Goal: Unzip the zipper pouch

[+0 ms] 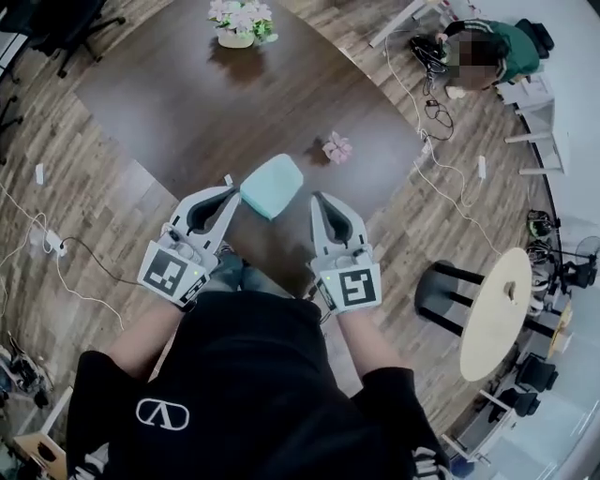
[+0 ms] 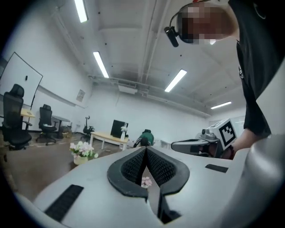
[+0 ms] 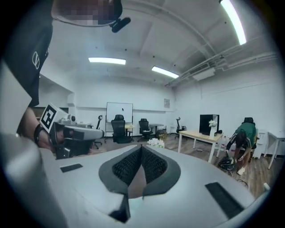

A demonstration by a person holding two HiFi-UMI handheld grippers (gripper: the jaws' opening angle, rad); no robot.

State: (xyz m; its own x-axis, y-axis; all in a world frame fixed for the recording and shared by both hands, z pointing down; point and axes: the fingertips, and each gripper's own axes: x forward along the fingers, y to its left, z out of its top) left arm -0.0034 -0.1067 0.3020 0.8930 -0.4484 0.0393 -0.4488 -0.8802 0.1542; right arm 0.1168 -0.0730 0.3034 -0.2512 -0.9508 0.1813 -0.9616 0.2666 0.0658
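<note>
Where the dark brown wooden surface point(image 1: 169, 103) nears its front edge, a teal fabric zipper pouch point(image 1: 272, 186) lies flat.
Left gripper point(image 1: 232, 191), clenched on nothing, points just beside the pouch's left corner; right gripper point(image 1: 318, 198), likewise clenched and empty, is near its right side.

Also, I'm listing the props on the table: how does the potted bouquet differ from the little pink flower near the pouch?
The potted bouquet stands in a pale pot with green leaves; the little pink flower lies loose, unpotted. The bouquet is far larger than the flower. The bouquet sits at the far edge of the table, the flower near the pouch. Both look pinkish.
</note>
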